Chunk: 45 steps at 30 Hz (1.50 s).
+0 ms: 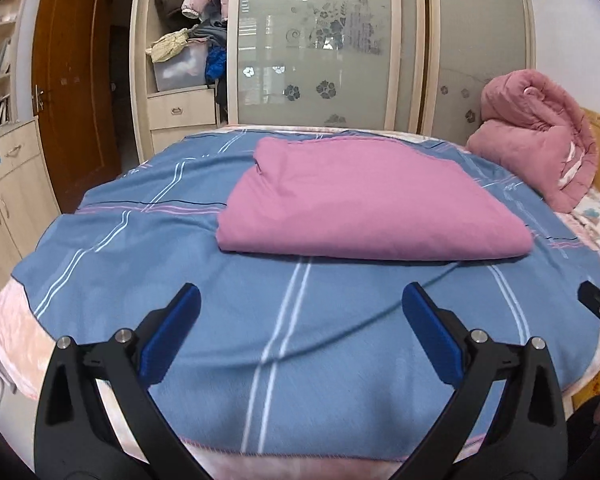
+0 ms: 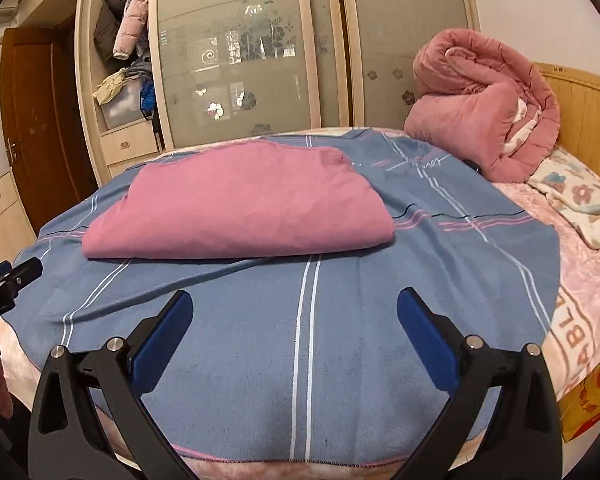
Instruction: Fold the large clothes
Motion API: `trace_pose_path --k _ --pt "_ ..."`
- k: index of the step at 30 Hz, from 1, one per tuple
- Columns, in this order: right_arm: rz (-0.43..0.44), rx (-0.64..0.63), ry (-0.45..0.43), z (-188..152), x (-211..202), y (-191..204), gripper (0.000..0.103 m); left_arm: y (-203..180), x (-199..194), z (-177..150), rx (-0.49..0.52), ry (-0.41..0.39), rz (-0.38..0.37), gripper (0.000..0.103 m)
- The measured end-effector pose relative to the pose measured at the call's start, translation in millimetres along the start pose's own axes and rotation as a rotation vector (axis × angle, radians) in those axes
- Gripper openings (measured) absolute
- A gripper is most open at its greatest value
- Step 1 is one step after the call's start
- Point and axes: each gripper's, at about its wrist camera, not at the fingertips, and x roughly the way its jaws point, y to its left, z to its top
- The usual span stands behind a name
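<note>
Pink cloth (image 1: 364,204) lies folded at 12 o'clock, long axis crosswise on bed (image 1: 100,264). Left gripper (image 1: 300,308) and right gripper (image 2: 294,314) both spread wide, empty, about equally near.

In the left wrist view the folded cloth (image 1: 364,204) lies on the blanket (image 1: 300,340) at frame centre, and the blanket covers the bed (image 1: 16,320). The bundled quilt (image 1: 540,136) sits on the bed at right, behind the cloth. The wardrobe (image 1: 320,40) stands behind the bed across the top, the door (image 1: 72,92) at upper left. The left gripper (image 1: 300,300) hangs at the bottom, in front of the cloth, apart from it.
</note>
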Motion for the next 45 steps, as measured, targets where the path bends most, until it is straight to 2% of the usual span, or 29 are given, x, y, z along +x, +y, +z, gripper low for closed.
trace_pose_path --k 6,11,16,19,22,27,45 --pt "-0.022 -0.013 -0.021 -0.9 -6.4 8.9 0.102 -9.4 -8.2 -2.3 0.018 -0.041 0.019 0.101" --pt "-0.014 -0.015 -0.004 -0.9 0.7 16.7 0.102 -17.7 -0.6 -0.2 0.046 -0.040 0.030 0.101" --pt "0.002 -0.038 0.005 -1.2 5.9 26.2 0.102 -23.0 3.6 2.1 0.061 -0.021 -0.013 0.101" --pt "0.006 -0.038 0.003 -1.7 5.8 27.0 0.102 -25.3 5.1 3.2 0.075 -0.025 0.011 0.101" --pt "0.008 -0.021 0.001 -1.0 5.9 23.9 0.102 -22.2 5.3 5.7 0.055 -0.034 -0.008 0.101" --pt "0.012 -0.018 0.003 -0.9 6.4 22.2 0.102 -23.3 1.9 8.0 0.051 -0.066 0.001 0.101" --pt "0.018 -0.015 0.001 -0.8 4.3 20.7 0.102 -26.2 5.4 6.2 0.049 -0.034 -0.058 0.101"
